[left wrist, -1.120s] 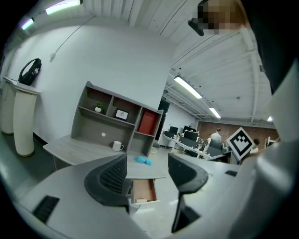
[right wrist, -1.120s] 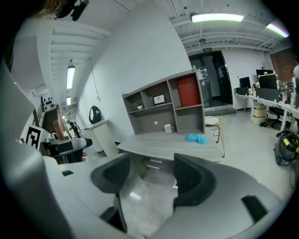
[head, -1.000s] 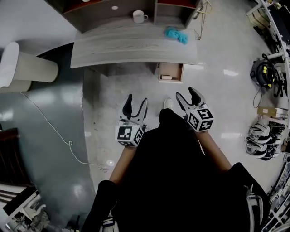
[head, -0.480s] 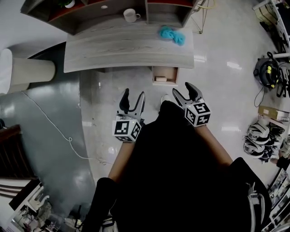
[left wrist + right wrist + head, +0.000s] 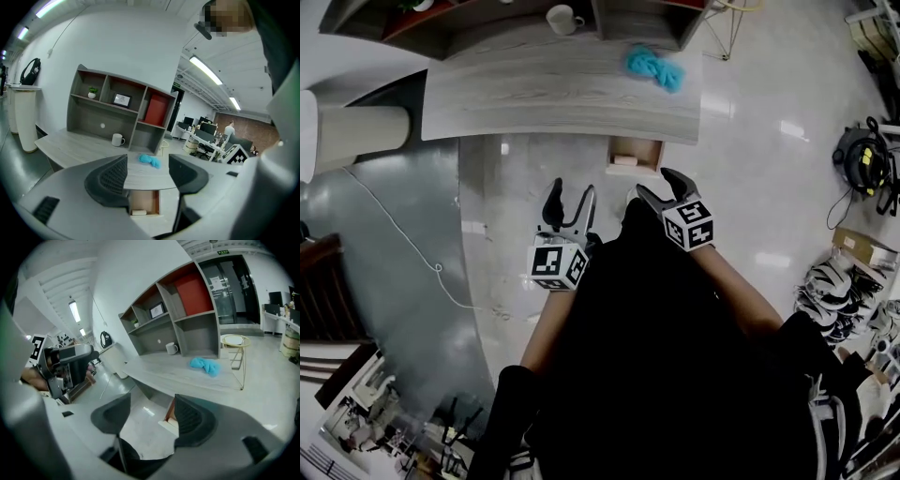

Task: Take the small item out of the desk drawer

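The wooden desk drawer (image 5: 636, 150) stands pulled open under the grey desk (image 5: 534, 94). A small pale item (image 5: 623, 160) lies inside at its front. In the left gripper view the drawer (image 5: 143, 200) and the item (image 5: 138, 212) show between the jaws, some way off. My left gripper (image 5: 570, 195) is open and empty, hanging over the floor left of the drawer. Just short of the drawer's front my right gripper (image 5: 659, 185) is open and empty. In the right gripper view the right jaw hides most of the drawer (image 5: 170, 412).
A blue cloth (image 5: 653, 67) and a white mug (image 5: 562, 18) sit on the desk, with a shelf unit (image 5: 117, 110) behind. A white cylinder (image 5: 352, 131) and a cable (image 5: 403, 239) lie to the left. Bags and gear (image 5: 865, 159) line the right side.
The desk and drawer have drawn nearer. Both grippers have moved forward toward the drawer, still open and empty.
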